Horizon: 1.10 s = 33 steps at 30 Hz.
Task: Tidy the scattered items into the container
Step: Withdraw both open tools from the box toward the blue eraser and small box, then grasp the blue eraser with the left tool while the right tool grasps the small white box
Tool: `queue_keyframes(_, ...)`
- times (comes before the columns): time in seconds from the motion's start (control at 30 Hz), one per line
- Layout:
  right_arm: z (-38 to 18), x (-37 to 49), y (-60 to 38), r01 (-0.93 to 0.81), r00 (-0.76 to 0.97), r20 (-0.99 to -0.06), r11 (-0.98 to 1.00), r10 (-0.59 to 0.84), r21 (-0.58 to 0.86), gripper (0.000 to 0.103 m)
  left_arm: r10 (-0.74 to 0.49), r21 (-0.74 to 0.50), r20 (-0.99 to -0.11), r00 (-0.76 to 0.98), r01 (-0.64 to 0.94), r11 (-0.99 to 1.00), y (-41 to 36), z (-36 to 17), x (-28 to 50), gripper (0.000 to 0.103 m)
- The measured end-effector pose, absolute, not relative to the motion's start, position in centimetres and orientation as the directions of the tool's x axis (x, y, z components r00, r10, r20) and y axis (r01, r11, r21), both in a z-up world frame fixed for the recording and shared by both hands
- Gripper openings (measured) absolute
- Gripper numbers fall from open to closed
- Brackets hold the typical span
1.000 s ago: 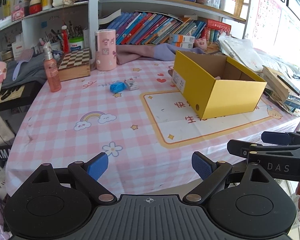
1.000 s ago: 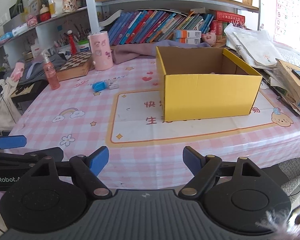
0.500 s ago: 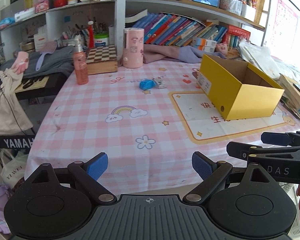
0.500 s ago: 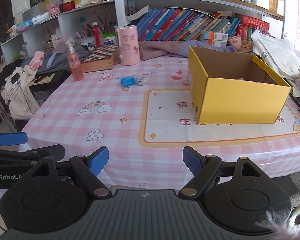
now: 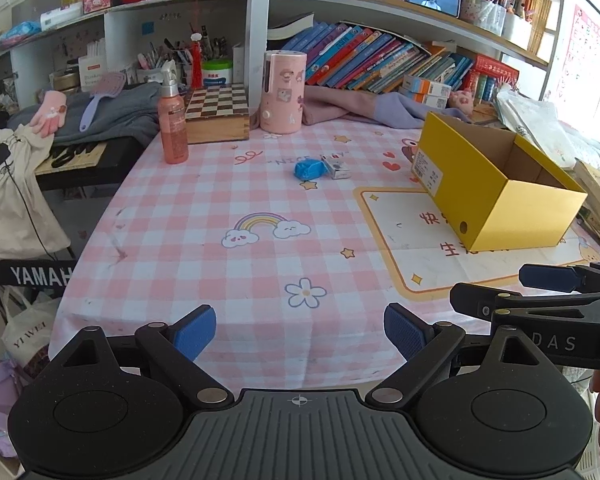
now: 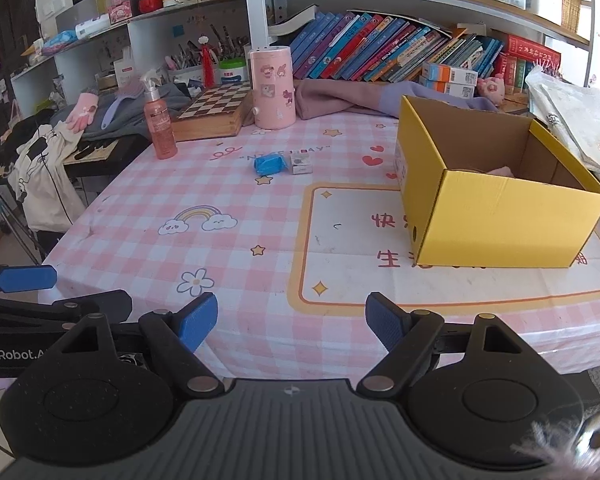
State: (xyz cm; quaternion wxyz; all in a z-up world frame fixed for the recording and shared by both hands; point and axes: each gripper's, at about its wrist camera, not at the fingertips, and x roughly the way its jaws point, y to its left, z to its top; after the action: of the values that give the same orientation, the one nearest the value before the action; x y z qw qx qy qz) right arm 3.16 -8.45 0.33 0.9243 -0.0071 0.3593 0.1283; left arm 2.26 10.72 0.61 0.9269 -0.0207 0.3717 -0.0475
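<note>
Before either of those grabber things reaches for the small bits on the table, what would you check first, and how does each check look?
1. Left gripper jaws open and empty: ok.
2. Right gripper jaws open and empty: ok.
3. Blue packet and small white box lie in the open on the tablecloth, side by side, nothing on top: ok.
4. Whether those two touch each other: cannot tell.
5. Yellow box open at the top, room inside: ok; something pinkish already lies in it.
6. Both grippers within reach of the items: not ok, they hang at the near table edge, far from them.
</note>
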Motion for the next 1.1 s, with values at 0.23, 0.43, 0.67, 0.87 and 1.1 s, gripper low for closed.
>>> queue_keyframes(0.23, -0.2, 7.0, -8.3, -0.274, 0.688, -0.678, 0.958, 0.259, 0.088, 0.078, -0.085, -0.075, -0.699, 0.710, 0.046, 0.996, 10.6, 0.1, 5.4, 0.093)
queue_keyframes(0.43, -0.6, 10.9, -8.4, -0.282, 0.688, -0.678, 0.956, 0.260, 0.081, 0.078, -0.061, -0.040, -0.706, 0.706, 0.046, 0.998, 9.8, -0.5, 8.7, 0.093)
queue_keyframes(0.67, -0.7, 16.2, -8.5, -0.280, 0.706, -0.658, 0.957, 0.260, 0.078, 0.078, -0.036, -0.002, -0.704, 0.709, 0.049, 0.999, 9.1, -1.0, 12.9, 0.093)
queue_keyframes(0.87, -0.5, 20.7, -8.1, -0.287, 0.715, -0.643, 0.954, 0.272, 0.084, 0.078, -0.021, 0.016, -0.693, 0.720, 0.045, 0.999, 8.9, -1.4, 16.6, 0.093)
queue_keyframes(1.1, -1.0, 26.1, -7.2, -0.287, 0.710, -0.653, 0.955, 0.264, 0.073, 0.076, -0.011, 0.041, -0.685, 0.728, 0.053, 0.998, 8.7, -2.4, 21.0, 0.093)
